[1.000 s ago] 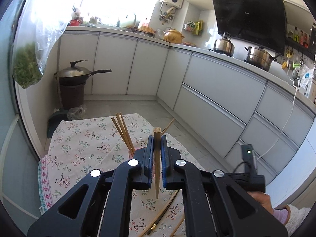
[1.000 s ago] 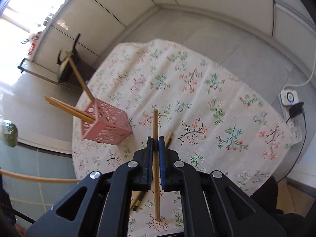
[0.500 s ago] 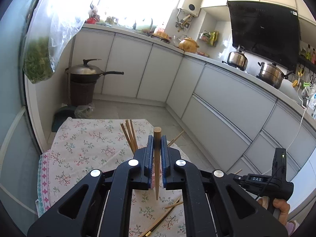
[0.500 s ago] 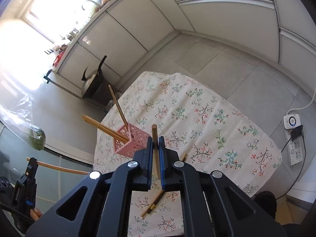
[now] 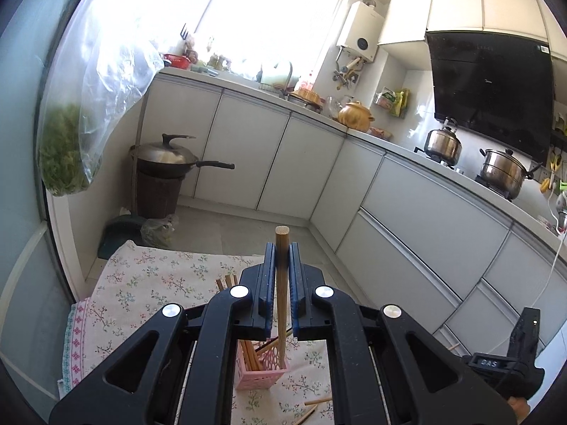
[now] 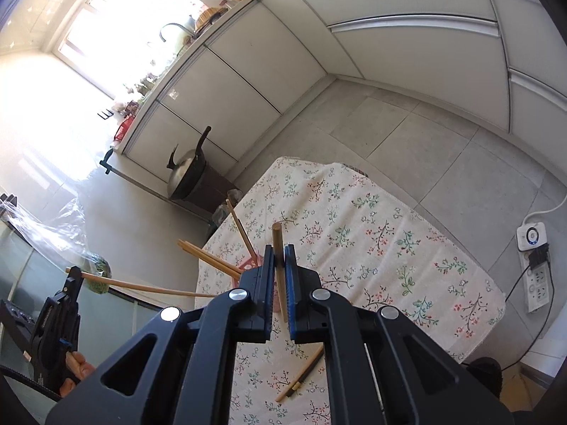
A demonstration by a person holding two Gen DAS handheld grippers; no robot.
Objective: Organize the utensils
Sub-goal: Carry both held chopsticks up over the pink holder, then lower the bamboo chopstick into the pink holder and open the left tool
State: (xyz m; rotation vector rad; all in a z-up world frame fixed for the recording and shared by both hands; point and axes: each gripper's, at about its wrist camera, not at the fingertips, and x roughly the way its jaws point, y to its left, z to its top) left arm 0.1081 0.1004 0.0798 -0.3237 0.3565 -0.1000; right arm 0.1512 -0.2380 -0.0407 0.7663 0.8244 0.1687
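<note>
My left gripper [image 5: 282, 252] is shut on a wooden chopstick [image 5: 282, 237] that stands nearly upright between its pads. Its lower end hangs over the pink lattice holder [image 5: 260, 372], which holds several chopsticks. My right gripper [image 6: 280, 253] is shut on another wooden chopstick [image 6: 276, 233], raised above the floral tablecloth [image 6: 372, 241]. The pink holder [image 6: 252, 264] shows just beyond its left finger, with chopsticks [image 6: 209, 258] leaning out to the left. In the right wrist view the left gripper [image 6: 56, 326] appears at the left edge with its long chopstick [image 6: 141, 287]. Loose chopsticks [image 6: 301, 375] lie on the cloth.
White kitchen cabinets [image 5: 425, 219] run along the back and right. A wok on a dark stool [image 5: 163, 166] stands beyond the table's far edge. A bag of greens [image 5: 67, 156] hangs at the left. A power strip [image 6: 535, 269] lies on the floor to the right.
Both grippers have risen with their chopsticks still clamped. The left view has tilted up and the holder now shows below its chopstick. The table looks farther off in the right view.
</note>
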